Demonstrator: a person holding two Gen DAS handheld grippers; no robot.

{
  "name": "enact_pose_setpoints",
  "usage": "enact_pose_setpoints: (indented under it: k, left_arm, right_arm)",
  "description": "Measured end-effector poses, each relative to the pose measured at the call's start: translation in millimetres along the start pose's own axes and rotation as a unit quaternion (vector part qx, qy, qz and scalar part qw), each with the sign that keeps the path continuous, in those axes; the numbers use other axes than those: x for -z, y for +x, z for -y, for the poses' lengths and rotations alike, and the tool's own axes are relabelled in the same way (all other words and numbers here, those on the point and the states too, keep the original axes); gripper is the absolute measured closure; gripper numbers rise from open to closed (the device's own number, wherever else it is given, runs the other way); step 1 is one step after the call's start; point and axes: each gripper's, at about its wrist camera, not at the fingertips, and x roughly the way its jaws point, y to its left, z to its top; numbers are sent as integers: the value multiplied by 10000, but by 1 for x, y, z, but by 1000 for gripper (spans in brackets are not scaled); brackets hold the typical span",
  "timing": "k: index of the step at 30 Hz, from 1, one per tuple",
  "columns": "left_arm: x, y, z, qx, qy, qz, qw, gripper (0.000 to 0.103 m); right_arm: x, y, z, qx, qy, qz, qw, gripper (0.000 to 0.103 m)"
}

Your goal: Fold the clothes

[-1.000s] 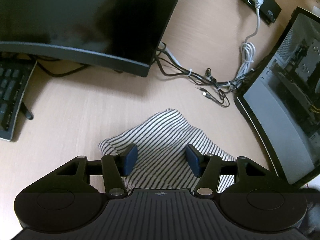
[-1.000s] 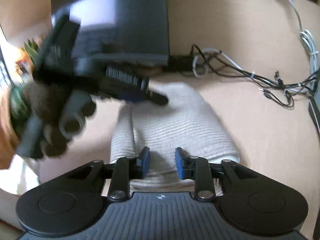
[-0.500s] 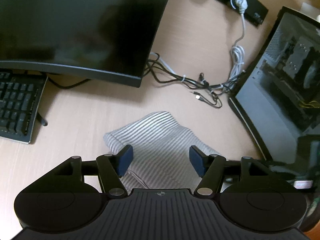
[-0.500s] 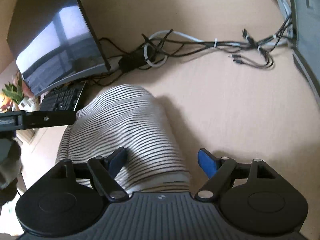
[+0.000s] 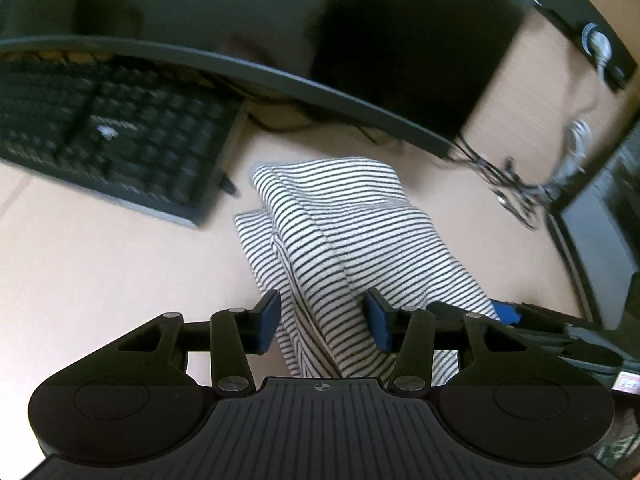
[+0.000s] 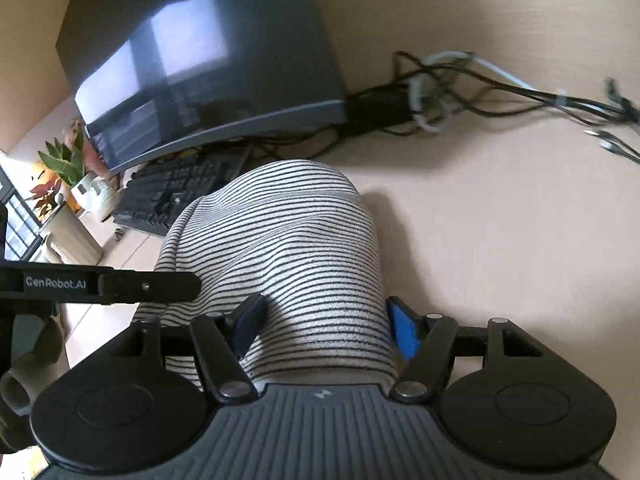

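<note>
My left tool [image 5: 322, 326] sits low over the near end of the folded striped garment [image 5: 340, 240], jaws closing w/ cloth between them; the blue pads look just off the fabric on both sides, so no firm grip that I can see. My right tool [image 6: 326, 328] straddles the same garment [image 6: 288, 264] from the other side, jaws also closing, set wide around a thick bulging fold; the left pad looks sunk against the stripes and the right one sits at the fold's edge, but I can't tell if they really press. The garment lies on the light wood counter [image 5: 100, 264], folded into a long bundle w/ layered edges showing on its left side. Around it: black keyboard [image 5: 108, 136] close on the left, near the bundle's far corner but not touching; curved dark monitor [image 5: 240, 20] right behind, its lower edge hanging over the far end of the cloth. Tangle of cables [image 6: 460, 96] to the right of the monitor base, apart from the garment. A dark glass-sided box [image 5: 600, 216] closes off the right in the left wrist view. A potted plant [image 6: 68, 172] stands beyond the keyboard. No containers w/ anything in them. Most open counter lies right of the bundle [image 6: 500, 220] and front-left of it.
</note>
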Motion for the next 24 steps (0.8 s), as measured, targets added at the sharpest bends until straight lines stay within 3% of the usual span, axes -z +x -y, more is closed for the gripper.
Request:
enact_pose_setpoints:
  k: [4,8,17,20,24]
  left_arm:
    - [-12,10,-15,-72,89,189,9998,52]
    - [-17,19,-24,82,-47,240,9997,52]
    - [-7,19,-31,423,-532,-6,9977,52]
    - [-6,17,-27,369,-482,19,9982,51]
    - [4,5,-20,49,-406,332,9986,46]
  right_arm:
    - [-13,20,-14,61,-169,17,9998,37]
    - [-19,27,-20,169,-269,4,9995,37]
    - [-25,28,-25,475,-449,-94,9978,26]
    - [-20,18,-29,694,-451,-3,9966,24]
    - [-4,-6,-28,722,-295,82,9969,13]
